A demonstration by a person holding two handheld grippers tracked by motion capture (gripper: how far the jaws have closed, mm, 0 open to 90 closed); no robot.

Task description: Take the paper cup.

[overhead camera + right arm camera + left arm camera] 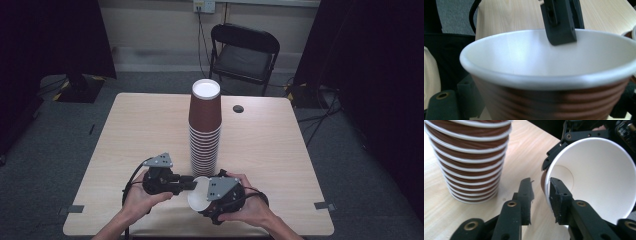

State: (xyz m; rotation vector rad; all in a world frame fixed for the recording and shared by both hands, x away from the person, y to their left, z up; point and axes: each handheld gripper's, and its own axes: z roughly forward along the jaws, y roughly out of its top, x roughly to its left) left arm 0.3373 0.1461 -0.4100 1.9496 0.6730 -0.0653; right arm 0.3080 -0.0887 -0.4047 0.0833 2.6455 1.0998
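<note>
Two grippers: right (202, 196) clamps one cup (198, 201), left (192, 184) spread at its rim; one stack (204, 127)

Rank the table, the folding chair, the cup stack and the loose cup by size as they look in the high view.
1. table
2. folding chair, though it stands farther off
3. cup stack
4. loose cup
</note>
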